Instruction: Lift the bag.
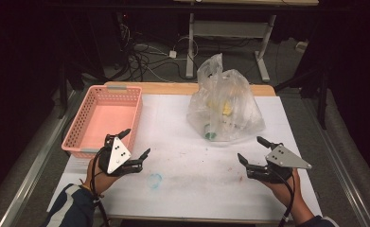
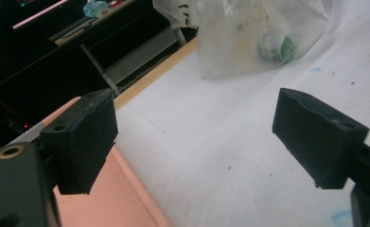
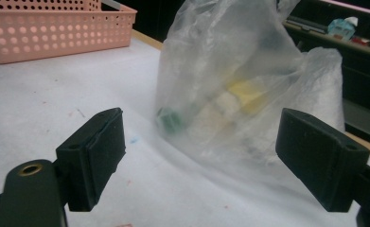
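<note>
A clear plastic bag stands at the back middle of the white table, with yellow and green items dimly visible inside. The bag fills much of the right gripper view and appears far off as the bag in the left gripper view. An empty pink perforated basket sits at the left. My left gripper hovers open beside the basket's near right corner. My right gripper is open at the front right, just short of the bag. Nothing lies between either pair of jaws.
The white table sheet carries a blue smudge and faint red marks near the front. Beyond the wooden table edge are cables on the floor and a desk frame. The basket is seen far left in the right gripper view.
</note>
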The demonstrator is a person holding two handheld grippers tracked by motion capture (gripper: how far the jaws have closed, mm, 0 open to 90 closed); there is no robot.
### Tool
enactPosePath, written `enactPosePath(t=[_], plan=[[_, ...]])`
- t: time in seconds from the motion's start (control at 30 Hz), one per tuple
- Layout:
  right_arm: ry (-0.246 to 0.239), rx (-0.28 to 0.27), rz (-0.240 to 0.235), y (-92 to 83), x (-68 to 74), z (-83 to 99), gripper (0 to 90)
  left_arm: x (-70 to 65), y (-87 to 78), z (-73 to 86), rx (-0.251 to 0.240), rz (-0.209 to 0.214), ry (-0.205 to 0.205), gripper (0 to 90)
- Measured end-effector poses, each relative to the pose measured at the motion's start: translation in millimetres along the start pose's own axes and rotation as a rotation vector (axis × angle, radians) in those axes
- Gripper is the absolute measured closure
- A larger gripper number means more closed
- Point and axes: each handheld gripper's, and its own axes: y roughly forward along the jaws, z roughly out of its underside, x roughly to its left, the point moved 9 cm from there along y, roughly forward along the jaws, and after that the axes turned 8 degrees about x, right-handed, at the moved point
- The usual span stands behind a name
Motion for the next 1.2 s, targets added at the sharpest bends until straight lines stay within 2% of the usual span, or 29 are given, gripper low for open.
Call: enactPosePath(t=[0.2, 0.27, 0.5, 0.57, 0.63, 0.7, 0.77, 0.97, 1.2], plan=[[0.011, 0.023, -0.005, -1.5, 5.5, 13.4, 16.6, -4.4, -4.9, 15.9, 0.020, -0.003, -0.006, 14.7], [0.017, 0.031, -0.006, -2.5, 8.0, 18.4, 16.6, -5.8, -6.3, 20.8, 0.033, -0.006, 0.003, 14.6], [0.018, 0.048, -0.002, -8.9, 14.1, 31.7, 16.6, -10.3, -12.5, 37.0, 0.066, 0.007, -0.021, 14.7], [0.016, 0.061, -0.004, -9.2, 15.8, 35.4, 16.4, -13.1, -14.4, 43.1, 0.079, 0.021, -0.037, 14.7], [0.005, 0.068, -0.008, -9.9, 18.6, 38.6, 16.4, -15.0, -16.9, 49.0, 0.098, 0.017, -0.024, 14.7], [-0.007, 0.078, -0.011, -10.5, 21.3, 41.5, 16.4, -14.5, -20.5, 53.0, 0.104, 0.019, -0.038, 14.7], [-0.010, 0.082, -0.012, -11.4, 23.4, 43.0, 16.4, -12.8, -23.7, 55.5, 0.103, 0.011, -0.041, 14.7], [-0.017, 0.083, -0.014, -10.8, 24.8, 42.3, 16.4, -16.2, -27.0, 58.6, 0.114, 0.024, -0.046, 14.7], [-0.027, 0.088, -0.015, -10.5, 26.5, 41.8, 16.4, -20.1, -24.5, 61.3, 0.134, 0.047, -0.030, 14.7]])
